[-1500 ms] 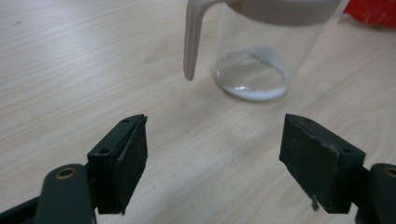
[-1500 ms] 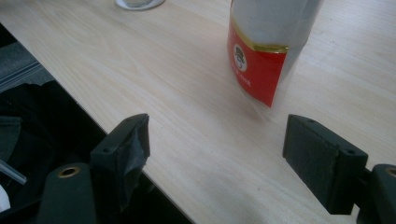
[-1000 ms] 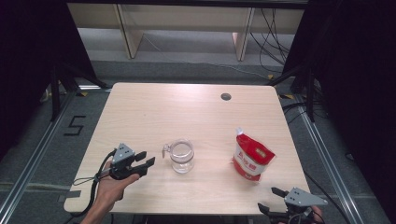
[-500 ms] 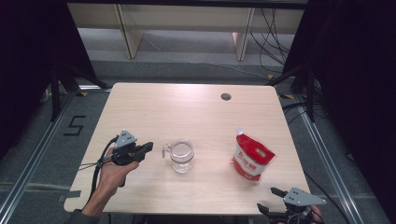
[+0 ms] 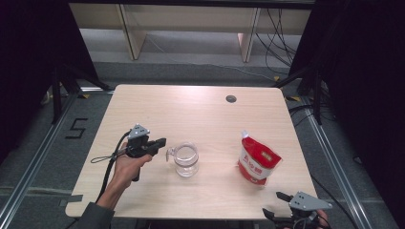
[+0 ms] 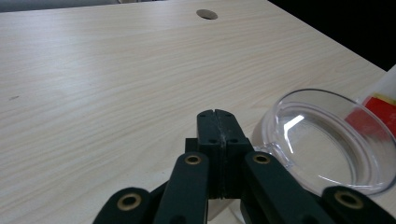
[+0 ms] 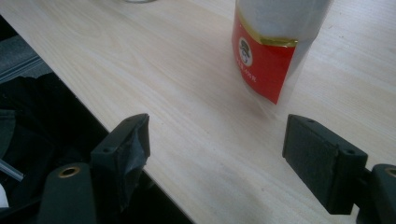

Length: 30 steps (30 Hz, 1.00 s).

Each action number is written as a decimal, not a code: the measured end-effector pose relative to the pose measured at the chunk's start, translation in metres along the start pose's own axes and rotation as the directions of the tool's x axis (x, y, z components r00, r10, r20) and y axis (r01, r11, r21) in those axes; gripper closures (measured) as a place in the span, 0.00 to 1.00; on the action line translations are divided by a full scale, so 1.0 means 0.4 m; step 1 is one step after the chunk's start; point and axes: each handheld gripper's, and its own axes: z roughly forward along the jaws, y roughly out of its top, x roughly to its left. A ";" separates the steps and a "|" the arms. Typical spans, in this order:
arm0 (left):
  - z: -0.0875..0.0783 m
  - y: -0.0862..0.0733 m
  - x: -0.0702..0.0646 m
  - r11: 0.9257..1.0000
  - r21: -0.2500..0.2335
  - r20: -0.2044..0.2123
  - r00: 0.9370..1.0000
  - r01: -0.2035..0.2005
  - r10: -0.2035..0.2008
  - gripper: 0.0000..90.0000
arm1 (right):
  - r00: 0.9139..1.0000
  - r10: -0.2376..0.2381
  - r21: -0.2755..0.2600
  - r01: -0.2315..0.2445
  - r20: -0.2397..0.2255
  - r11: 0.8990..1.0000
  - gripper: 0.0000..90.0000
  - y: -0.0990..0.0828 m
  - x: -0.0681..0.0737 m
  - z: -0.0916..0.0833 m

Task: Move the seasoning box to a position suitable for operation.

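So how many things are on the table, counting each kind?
Clear jug: 1
Red and white pouch: 1
Total: 2

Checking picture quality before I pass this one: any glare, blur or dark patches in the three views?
High view: the table is evenly lit, the surroundings fall into black, and the glass jug stays legible. Left gripper view: the shut left claw is sharp, with a bright glint inside the jug. Right gripper view: the red-and-white pouch is slightly soft, and it is dark beyond the table edge.
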 end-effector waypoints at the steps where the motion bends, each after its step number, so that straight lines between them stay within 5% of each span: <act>1: 0.002 -0.001 0.000 1.000 0.000 0.002 1.000 0.000 0.000 0.99 | 1.000 0.004 0.005 -0.004 -0.025 1.000 0.27 0.000 -0.001 0.005; 13: 0.051 -0.002 -0.002 0.997 0.063 0.008 0.999 -0.041 0.041 0.99 | 0.999 0.037 0.030 -0.036 -0.021 0.999 0.27 0.000 0.009 0.004; 17: 0.050 -0.004 0.002 0.995 0.084 0.005 0.998 -0.058 0.058 0.99 | 0.999 0.043 0.035 -0.042 -0.020 0.999 0.27 0.000 0.011 0.003; 19: 0.052 -0.008 0.001 0.995 0.087 0.004 0.999 -0.051 0.050 0.99 | 1.000 -0.004 0.016 0.004 -0.014 1.000 0.27 0.000 0.004 0.007; 20: 0.052 -0.008 0.002 0.994 0.088 0.002 0.998 -0.057 0.057 0.99 | 1.000 0.019 0.021 -0.019 -0.018 1.000 0.27 0.000 0.009 0.006; 24: 0.043 -0.012 0.000 0.990 0.118 -0.002 0.997 -0.075 0.076 0.99 | 1.000 -0.010 0.018 0.010 -0.011 1.000 0.27 0.001 0.003 0.007; 28: 0.037 -0.020 -0.001 0.985 0.141 0.008 0.995 -0.095 0.095 0.99 | 0.999 0.029 0.022 -0.028 -0.023 0.999 0.27 -0.001 0.008 0.006; 30: 0.035 -0.032 -0.009 0.987 0.138 0.016 0.996 -0.087 0.085 0.99 | 1.000 0.001 0.021 -0.001 -0.012 1.000 0.27 -0.001 0.001 0.007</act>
